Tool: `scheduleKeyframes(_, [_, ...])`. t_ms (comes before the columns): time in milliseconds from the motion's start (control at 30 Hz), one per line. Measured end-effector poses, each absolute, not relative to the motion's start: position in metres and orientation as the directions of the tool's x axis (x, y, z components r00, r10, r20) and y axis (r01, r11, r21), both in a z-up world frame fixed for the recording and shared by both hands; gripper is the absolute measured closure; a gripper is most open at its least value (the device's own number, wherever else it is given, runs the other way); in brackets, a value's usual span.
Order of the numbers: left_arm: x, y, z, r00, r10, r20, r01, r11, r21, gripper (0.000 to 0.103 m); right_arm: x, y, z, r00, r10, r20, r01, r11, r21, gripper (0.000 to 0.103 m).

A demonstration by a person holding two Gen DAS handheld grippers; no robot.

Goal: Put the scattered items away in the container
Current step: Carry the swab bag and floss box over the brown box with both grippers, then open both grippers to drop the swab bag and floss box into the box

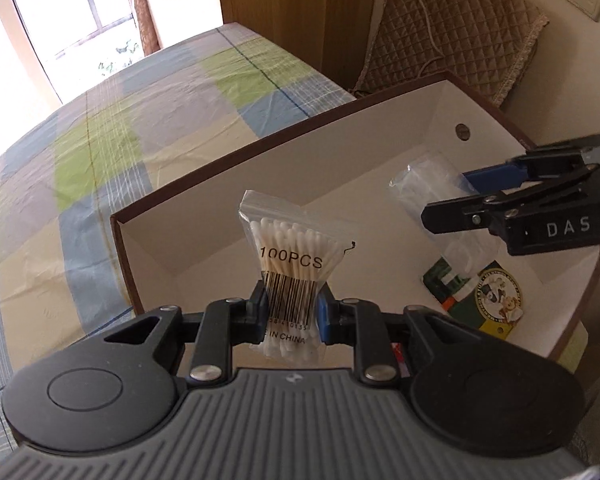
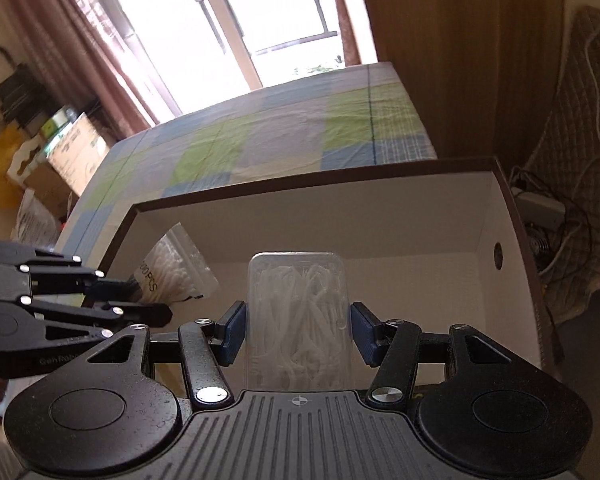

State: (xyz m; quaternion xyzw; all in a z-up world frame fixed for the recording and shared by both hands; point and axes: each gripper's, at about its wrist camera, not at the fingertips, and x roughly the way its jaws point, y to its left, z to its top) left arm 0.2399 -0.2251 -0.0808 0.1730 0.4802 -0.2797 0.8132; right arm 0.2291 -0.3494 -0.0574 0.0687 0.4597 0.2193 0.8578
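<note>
The left gripper (image 1: 291, 312) is clamped on a small bag of cotton swabs (image 1: 290, 264) and holds it upright above the open box (image 1: 228, 184), near the box's left wall. The right gripper (image 2: 298, 330) has a clear case of floss picks (image 2: 298, 316) between its pads. In the right wrist view a thin gap shows on each side of the case, so it cannot be told if the case is truly gripped or already let go.

The risks are mostly of two kinds. The bag is soft and slippery, held only at its lower part — if the jaws open while it leans outward, it may fall on the rim and slide onto the checked tablecloth (image 1: 100, 152). The two grippers are also near each other over the box — a quick pull back could knock one against the other. A flat printed packet (image 1: 480, 300) already lies on the box floor, and the case may land tilted on it.
</note>
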Motion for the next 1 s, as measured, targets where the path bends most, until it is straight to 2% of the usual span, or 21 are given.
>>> scheduleKeyframes(167, [0.253, -0.229, -0.100, 0.373, -0.257, -0.892, 0.579, 0.815, 0.007, 0.083, 0.231, -0.340, -0.075, 0.500, 0.412, -0.761, -0.223, 0.911, 0.347, 0.045])
scheduleKeyframes(533, [0.270, -0.232, -0.126, 0.350, -0.198, -0.916, 0.547, 0.837, 0.028, 0.082, 0.243, -0.335, -0.074, 0.501, 0.337, -0.797, -0.243, 0.939, 0.244, 0.045])
scheduleKeyframes(733, [0.275, -0.233, -0.131, 0.342, -0.192, -0.920, 0.540, 0.841, 0.025, 0.077, 0.251, -0.332, -0.084, 0.472, 0.359, -0.805, -0.258, 0.930, 0.264, 0.045])
scheduleKeyframes(800, [0.276, -0.233, -0.131, 0.348, -0.188, -0.919, 0.538, 0.842, 0.032, 0.066, 0.253, -0.335, -0.086, 0.464, 0.375, -0.802, -0.245, 0.925, 0.291, 0.045])
scheduleKeyframes(1000, [0.274, -0.229, -0.126, 0.362, -0.187, -0.913, 0.533, 0.846, 0.037, 0.063, 0.256, -0.338, -0.088, 0.445, 0.386, -0.808, -0.221, 0.922, 0.318, 0.045])
